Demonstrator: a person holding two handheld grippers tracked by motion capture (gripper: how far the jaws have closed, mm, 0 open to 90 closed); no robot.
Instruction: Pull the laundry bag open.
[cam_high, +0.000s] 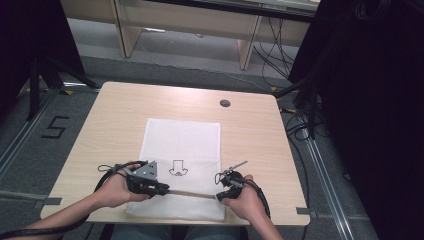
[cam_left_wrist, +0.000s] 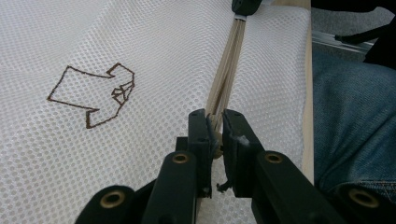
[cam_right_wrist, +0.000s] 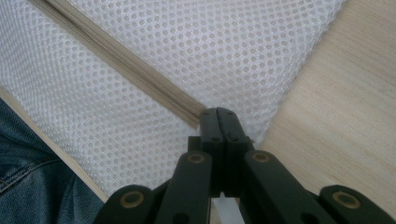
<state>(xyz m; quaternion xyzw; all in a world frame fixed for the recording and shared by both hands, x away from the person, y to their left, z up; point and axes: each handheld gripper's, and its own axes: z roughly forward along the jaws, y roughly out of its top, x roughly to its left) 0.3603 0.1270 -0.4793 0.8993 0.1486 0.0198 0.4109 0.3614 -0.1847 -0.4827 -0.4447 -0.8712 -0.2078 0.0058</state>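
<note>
While both grippers clamp the zipper (cam_high: 192, 194), mesh bag (cam_high: 182, 137) beneath, table edge (cam_left_wrist: 307, 93) close.

Zipper (cam_right_wrist: 126, 65) end inside claw (cam_right_wrist: 218, 114)

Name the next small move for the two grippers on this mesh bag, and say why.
Probably draw the left gripper along the zipper, away from the right gripper. Its jaws pinch the zipper at one end, the right clamps the mesh bag at the other, holding the strip taut.
</note>
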